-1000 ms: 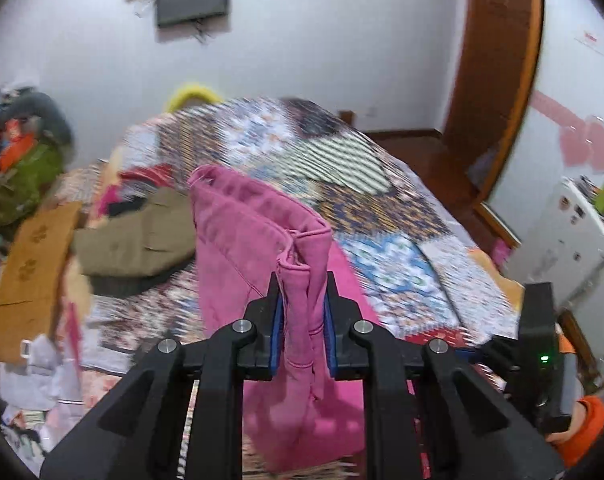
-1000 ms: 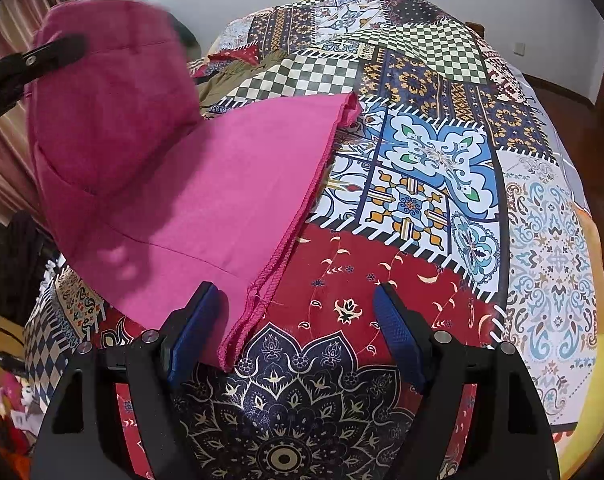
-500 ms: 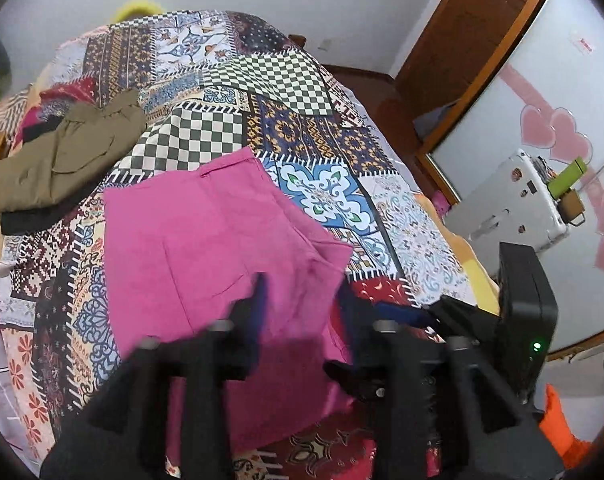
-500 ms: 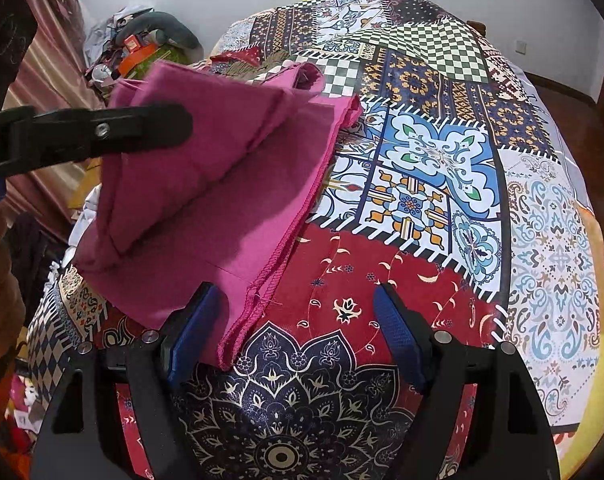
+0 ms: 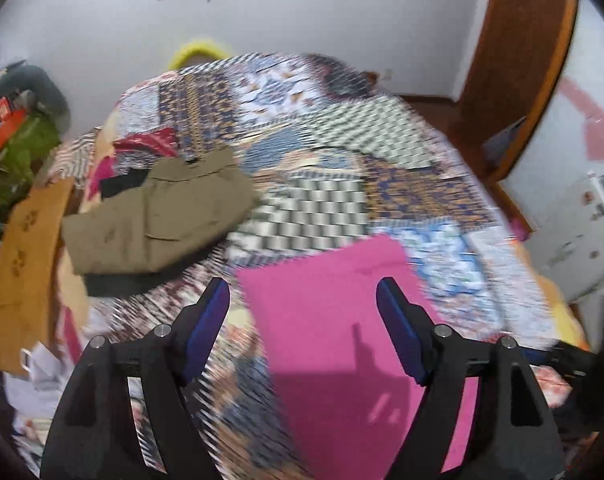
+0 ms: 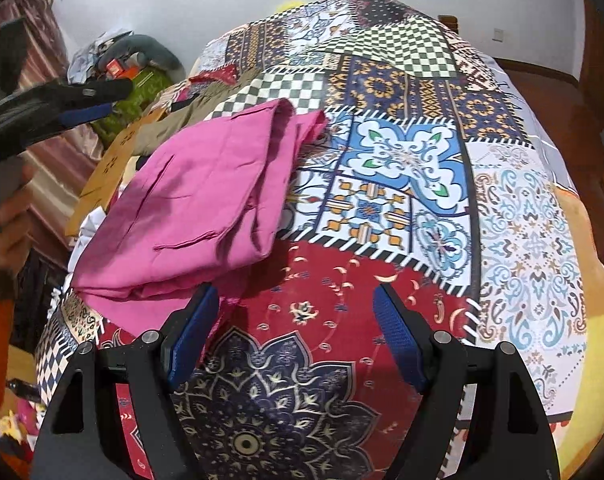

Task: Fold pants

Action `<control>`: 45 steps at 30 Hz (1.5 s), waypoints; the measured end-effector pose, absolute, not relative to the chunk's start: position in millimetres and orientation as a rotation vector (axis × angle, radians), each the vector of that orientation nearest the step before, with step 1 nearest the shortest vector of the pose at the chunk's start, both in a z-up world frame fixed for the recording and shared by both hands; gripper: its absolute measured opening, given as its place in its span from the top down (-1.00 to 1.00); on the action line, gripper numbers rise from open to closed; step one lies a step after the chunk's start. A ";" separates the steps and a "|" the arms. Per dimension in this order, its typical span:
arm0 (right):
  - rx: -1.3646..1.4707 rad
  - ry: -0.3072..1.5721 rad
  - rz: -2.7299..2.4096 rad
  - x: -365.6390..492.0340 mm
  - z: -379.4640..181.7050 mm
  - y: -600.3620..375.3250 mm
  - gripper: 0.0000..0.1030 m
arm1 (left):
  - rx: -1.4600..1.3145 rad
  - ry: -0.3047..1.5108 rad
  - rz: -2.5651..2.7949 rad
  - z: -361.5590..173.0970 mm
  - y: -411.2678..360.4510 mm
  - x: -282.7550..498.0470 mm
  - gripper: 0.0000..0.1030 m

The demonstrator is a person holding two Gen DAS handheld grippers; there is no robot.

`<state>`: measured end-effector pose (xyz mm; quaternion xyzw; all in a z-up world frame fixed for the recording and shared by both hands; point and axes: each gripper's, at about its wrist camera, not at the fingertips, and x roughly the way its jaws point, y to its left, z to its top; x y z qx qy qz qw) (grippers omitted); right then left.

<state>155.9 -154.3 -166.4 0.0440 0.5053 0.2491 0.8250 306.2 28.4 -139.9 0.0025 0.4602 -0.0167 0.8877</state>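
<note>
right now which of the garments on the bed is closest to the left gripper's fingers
The pink pants, lying folded just ahead of the open left gripper. The olive pants sit farther back on the bedspread, atop a dark garment.

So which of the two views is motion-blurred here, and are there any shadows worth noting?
Left wrist view: smeared, the patchwork bedspread streaked, with a gripper shadow on the pink folded pants. Right wrist view: sharp, quilt patterns crisp, fisheye bulge strong, soft shade under the pants' near edge; both the left gripper and right gripper open.
</note>
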 end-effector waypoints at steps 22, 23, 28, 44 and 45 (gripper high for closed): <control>0.081 1.016 0.466 157.8 -141.8 -170.6 -0.48 | 0.213 1.214 0.104 -242.3 88.3 323.9 -0.48; 0.084 1.009 0.467 156.5 -139.6 -169.6 -0.48 | 0.185 1.221 0.102 -239.6 94.3 310.8 -0.48; 0.094 0.976 0.481 149.8 -127.5 -163.4 -0.48 | 0.087 1.231 0.089 -226.2 109.5 260.8 -0.48; -0.017 1.030 0.552 132.1 -148.6 -115.1 -0.48 | 0.017 1.129 0.051 -213.8 88.5 169.8 -0.56; -0.022 1.043 0.549 134.7 -154.1 -115.9 -0.48 | 0.025 1.121 0.063 -214.7 89.1 169.0 -0.58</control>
